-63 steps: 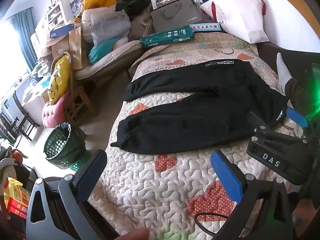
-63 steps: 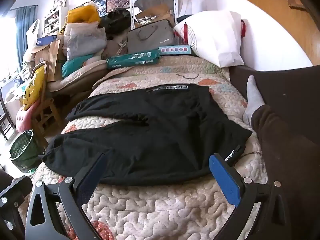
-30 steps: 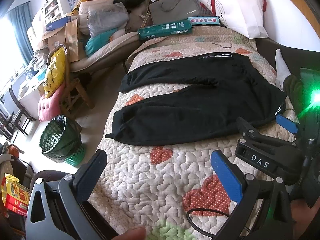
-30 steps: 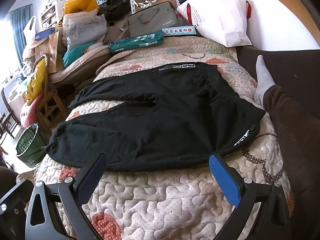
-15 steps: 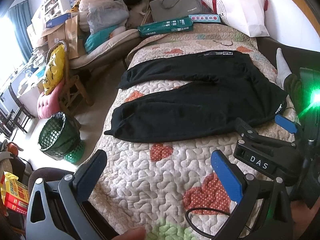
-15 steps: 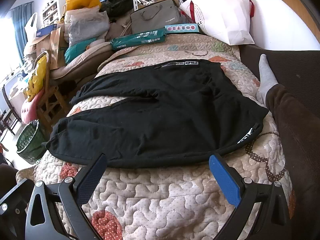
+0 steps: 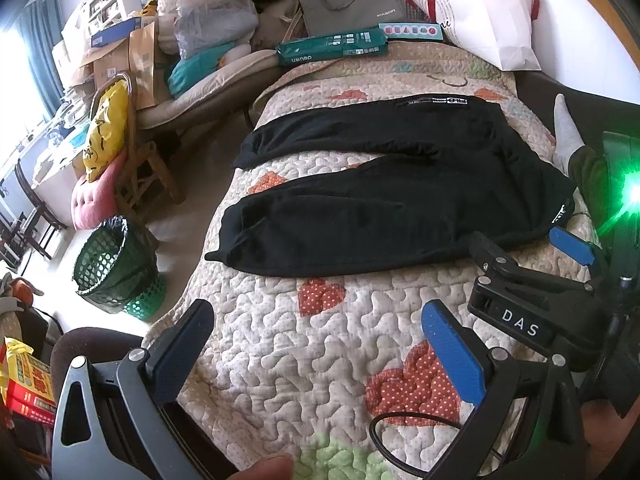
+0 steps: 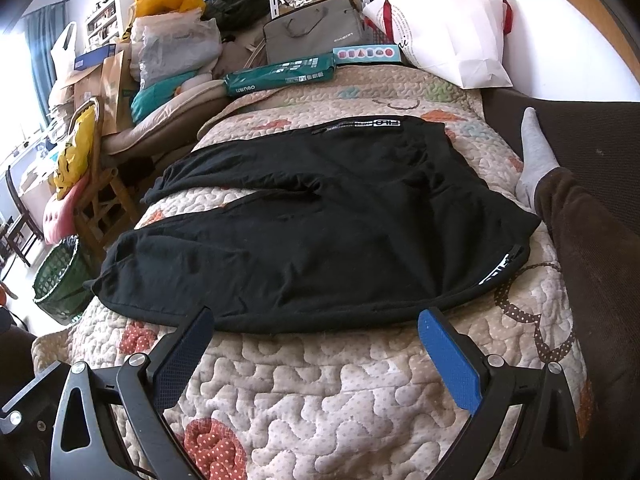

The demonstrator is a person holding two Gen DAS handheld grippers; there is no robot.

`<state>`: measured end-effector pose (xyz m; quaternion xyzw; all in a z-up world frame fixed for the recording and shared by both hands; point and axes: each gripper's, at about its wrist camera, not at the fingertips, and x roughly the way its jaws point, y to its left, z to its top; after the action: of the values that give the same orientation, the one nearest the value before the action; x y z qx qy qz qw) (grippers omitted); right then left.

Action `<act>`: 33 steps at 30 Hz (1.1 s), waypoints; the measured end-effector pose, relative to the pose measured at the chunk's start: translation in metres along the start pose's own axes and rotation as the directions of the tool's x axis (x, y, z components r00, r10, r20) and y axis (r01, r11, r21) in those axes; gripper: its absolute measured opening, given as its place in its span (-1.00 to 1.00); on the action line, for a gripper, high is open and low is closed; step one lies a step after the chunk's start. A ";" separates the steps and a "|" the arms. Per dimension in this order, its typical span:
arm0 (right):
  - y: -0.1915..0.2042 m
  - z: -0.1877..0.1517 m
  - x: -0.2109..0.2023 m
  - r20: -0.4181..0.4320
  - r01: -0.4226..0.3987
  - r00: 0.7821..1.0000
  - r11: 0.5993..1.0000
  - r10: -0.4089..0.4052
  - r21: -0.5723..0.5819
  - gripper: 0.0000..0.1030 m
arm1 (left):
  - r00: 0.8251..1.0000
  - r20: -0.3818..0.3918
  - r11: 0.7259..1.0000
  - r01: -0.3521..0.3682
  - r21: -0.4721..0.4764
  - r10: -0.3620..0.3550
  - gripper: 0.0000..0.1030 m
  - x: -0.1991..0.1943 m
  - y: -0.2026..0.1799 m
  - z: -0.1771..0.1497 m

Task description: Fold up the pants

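Black pants point(image 7: 400, 200) lie spread flat on the quilted bed, waistband at the right, both legs reaching left and splayed apart; they also show in the right wrist view point(image 8: 320, 224). My left gripper point(image 7: 316, 352) is open and empty above the quilt, well short of the near leg. My right gripper point(image 8: 316, 344) is open and empty, its fingertips just at the near edge of the pants. The right gripper also shows in the left wrist view point(image 7: 532, 256), at the right, by the waistband corner.
The quilt point(image 8: 320, 392) covers the bed. A person's leg in brown trousers and a grey sock point(image 8: 536, 160) rests at the right. A green box point(image 8: 280, 76) and white bag point(image 8: 448, 28) lie at the bed's head. A green bin point(image 7: 116, 268) and cluttered chairs stand left. A black cable point(image 7: 412, 424) lies near me.
Both grippers have drifted slightly forward toward the pants; the right one's fingertips now reach the near hem. The pants have not moved.
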<state>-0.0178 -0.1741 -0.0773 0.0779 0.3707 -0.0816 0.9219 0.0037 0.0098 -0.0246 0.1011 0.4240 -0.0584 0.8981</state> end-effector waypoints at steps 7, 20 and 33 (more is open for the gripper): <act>0.000 -0.002 0.002 -0.014 -0.005 1.000 1.000 0.005 0.007 1.00 | 1.000 -0.016 1.000 0.005 -0.010 -0.005 1.00 0.003 0.002 0.000; -0.001 -0.002 0.003 -0.016 -0.007 1.000 1.000 0.007 0.004 1.00 | 1.000 -0.019 1.000 0.004 -0.010 -0.004 1.00 0.004 0.003 -0.001; 0.002 -0.004 0.003 -0.019 -0.007 1.000 1.000 0.007 -0.002 1.00 | 1.000 -0.019 1.000 0.005 -0.010 -0.005 1.00 0.006 0.003 -0.002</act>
<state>-0.0176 -0.1720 -0.0823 0.0789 0.3791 -0.0770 0.9188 0.0060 0.0135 -0.0300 0.0961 0.4331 -0.0575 0.8944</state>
